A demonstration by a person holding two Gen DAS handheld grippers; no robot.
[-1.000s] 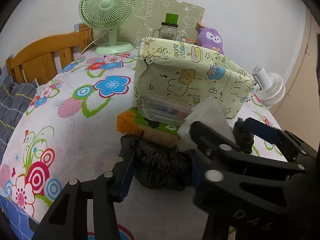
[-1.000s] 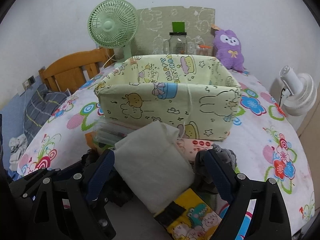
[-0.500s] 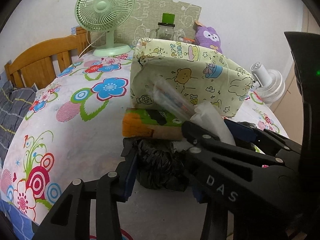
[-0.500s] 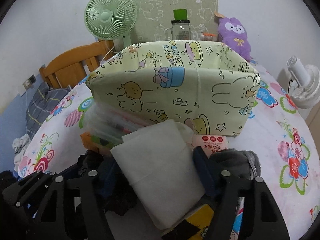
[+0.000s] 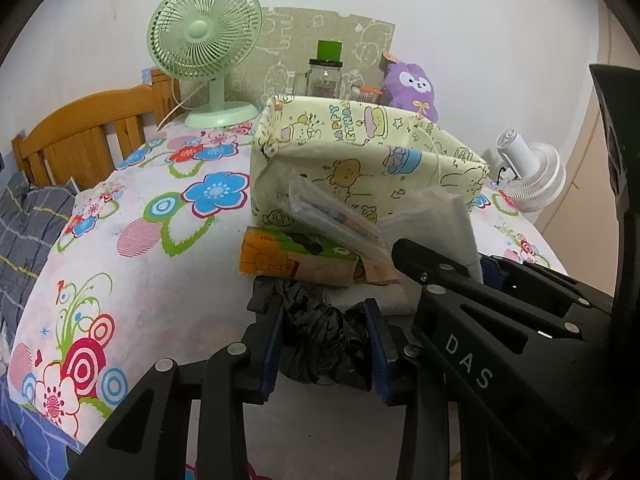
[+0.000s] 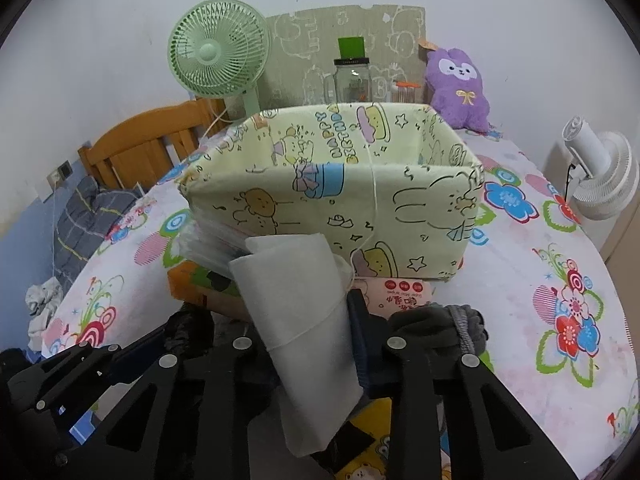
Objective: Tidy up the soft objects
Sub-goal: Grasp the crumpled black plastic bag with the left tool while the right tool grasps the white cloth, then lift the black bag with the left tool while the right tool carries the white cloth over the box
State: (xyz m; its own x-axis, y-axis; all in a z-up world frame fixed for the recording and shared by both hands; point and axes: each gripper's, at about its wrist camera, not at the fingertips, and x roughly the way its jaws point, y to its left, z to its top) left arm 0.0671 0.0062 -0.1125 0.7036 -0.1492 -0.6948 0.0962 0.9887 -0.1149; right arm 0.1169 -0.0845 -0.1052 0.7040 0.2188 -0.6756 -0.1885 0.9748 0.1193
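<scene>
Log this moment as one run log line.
left gripper: shut on black bag | right gripper: closing on white cloth | fabric box: unfilled

black linkage grippers (image 5: 326, 350), blue pads, silver rivets, "das" lettering

Both wrist views close, facing fabric box (image 5: 360, 160)

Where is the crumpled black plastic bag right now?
In the left wrist view, low centre: the black plastic bag is pinched in the left gripper, just before the orange-green pack.
</scene>
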